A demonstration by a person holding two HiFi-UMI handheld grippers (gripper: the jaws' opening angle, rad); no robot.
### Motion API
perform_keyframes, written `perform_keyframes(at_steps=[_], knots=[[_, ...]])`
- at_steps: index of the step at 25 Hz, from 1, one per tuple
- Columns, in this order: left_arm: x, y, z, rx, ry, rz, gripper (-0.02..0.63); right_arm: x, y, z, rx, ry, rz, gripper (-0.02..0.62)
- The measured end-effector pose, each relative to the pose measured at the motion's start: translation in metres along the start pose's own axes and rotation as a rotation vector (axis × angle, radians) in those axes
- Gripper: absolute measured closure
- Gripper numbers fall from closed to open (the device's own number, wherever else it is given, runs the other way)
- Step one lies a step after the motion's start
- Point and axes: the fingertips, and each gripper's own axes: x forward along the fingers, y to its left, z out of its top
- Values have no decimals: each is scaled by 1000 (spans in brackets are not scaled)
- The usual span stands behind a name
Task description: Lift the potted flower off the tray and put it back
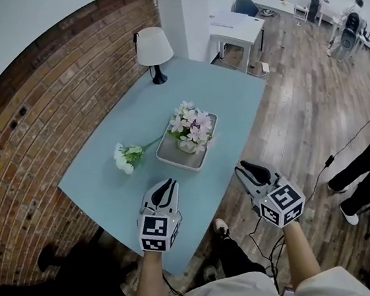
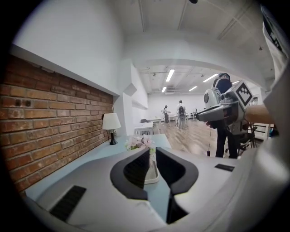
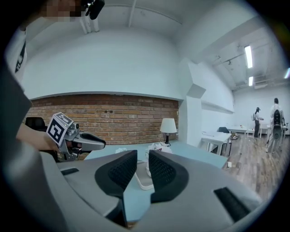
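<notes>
Pale blue table (image 1: 102,180) against the brick wall (image 1: 30,128) carries three things directly: a white-shaded lamp (image 1: 154,53) at the far corner, a shallow tray (image 1: 170,159) mid-top (pale rim), a loose flower sprig (image 1: 127,157) just left of it.

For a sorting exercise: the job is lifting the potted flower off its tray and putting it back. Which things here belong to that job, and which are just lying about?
Job: potted flower, tray, left hand-held gripper, right hand-held gripper.
Lying about: loose flowers, lamp.
</notes>
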Motion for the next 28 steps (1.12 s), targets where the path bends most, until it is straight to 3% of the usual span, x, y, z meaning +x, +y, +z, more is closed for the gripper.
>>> perform_keyframes(at_steps=[5,8,12,21,28], knots=[[57,22,-15,45,46,-15,486,53,-37,-14,-24,48,42,461],[86,27,-33,53,87,-56,451,81,-58,-32,-30,83,43,380],[123,28,-60,77,146,-104,394,113,-83,-54,-21,113,74,371],[185,43,-107,-15,231,-109,297,191,-98,-103,0,176,242,333],[221,54,-131,-88,266,-112,282,248,-108,-137,-14,244,317,331]])
